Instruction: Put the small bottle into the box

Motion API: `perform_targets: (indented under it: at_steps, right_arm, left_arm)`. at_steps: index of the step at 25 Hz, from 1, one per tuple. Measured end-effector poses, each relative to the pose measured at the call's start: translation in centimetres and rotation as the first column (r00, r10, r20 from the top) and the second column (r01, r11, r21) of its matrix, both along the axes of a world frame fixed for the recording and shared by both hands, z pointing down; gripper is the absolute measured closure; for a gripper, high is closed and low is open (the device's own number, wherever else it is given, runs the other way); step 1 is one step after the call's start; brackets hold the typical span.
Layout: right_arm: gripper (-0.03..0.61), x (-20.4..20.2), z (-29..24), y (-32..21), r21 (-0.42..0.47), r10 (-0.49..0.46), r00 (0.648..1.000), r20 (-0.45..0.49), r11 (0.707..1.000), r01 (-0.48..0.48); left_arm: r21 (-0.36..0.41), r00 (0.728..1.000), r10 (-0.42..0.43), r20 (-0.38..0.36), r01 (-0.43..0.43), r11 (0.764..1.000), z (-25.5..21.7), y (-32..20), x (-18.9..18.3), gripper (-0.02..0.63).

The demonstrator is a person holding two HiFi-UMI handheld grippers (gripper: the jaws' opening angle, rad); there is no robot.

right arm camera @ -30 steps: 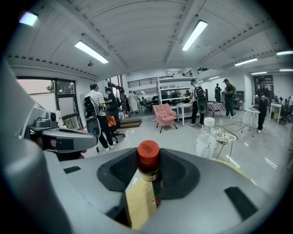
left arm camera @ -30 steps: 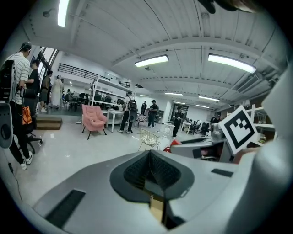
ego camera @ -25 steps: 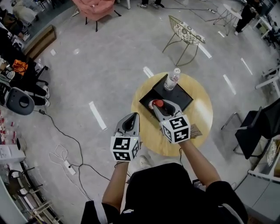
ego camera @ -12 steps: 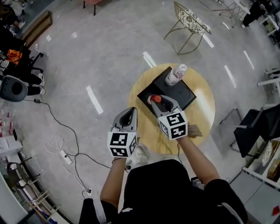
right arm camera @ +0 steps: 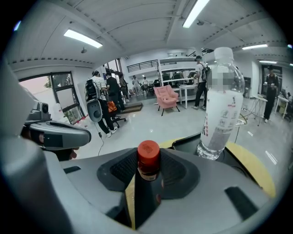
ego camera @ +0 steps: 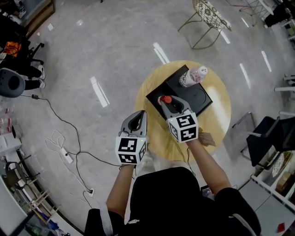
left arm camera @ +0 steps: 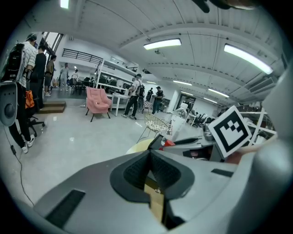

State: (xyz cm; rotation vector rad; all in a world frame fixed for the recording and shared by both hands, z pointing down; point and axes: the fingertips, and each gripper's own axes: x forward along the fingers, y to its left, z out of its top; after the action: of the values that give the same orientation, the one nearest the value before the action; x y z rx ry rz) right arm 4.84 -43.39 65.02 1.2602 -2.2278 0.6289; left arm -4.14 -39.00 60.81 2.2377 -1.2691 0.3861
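Observation:
A small dark bottle with a red cap (ego camera: 166, 99) (right arm camera: 149, 157) stands upright between my right gripper's (ego camera: 168, 103) (right arm camera: 148, 178) jaws, which are shut on it. It hangs over the near left corner of the black box (ego camera: 201, 96) (right arm camera: 187, 141) on the round wooden table (ego camera: 217, 120). A tall clear water bottle (ego camera: 193, 77) (right arm camera: 222, 105) stands in the box's far part. My left gripper (ego camera: 138, 120) (left arm camera: 153, 176) is shut on nothing, held over the floor left of the table.
A small brown item (ego camera: 207, 138) lies at the table's near edge by my right hand. A wire chair (ego camera: 209, 14) stands beyond the table. A cable and power strip (ego camera: 64, 156) lie on the floor at left; dark chairs (ego camera: 269, 138) stand at right.
The head view has shifted a little. Both grippers keep about the same places relative to the table and box, and the right one still holds the small bottle.

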Motion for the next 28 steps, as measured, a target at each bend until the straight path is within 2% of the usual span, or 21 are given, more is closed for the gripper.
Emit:
perform_targets:
  at_steps: [13, 28]
  right_arm:
    - [0.442, -0.3, 4.7, 0.5, -0.055, -0.041, 0.998, -0.039, 0.998, 0.039]
    - [0.442, -1.0, 6.8, 1.2, -0.075, -0.079, 0.995, -0.067, 0.994, 0.074]
  left_arm:
    - [-0.061, 0.999, -0.040, 0.013, 0.041, 0.997, 3.4, 0.2, -0.3, 0.601]
    - [-0.093, 0.998, -0.065, 0.019, 0.067, 0.993, 4.6, 1.1, -0.8, 0.601]
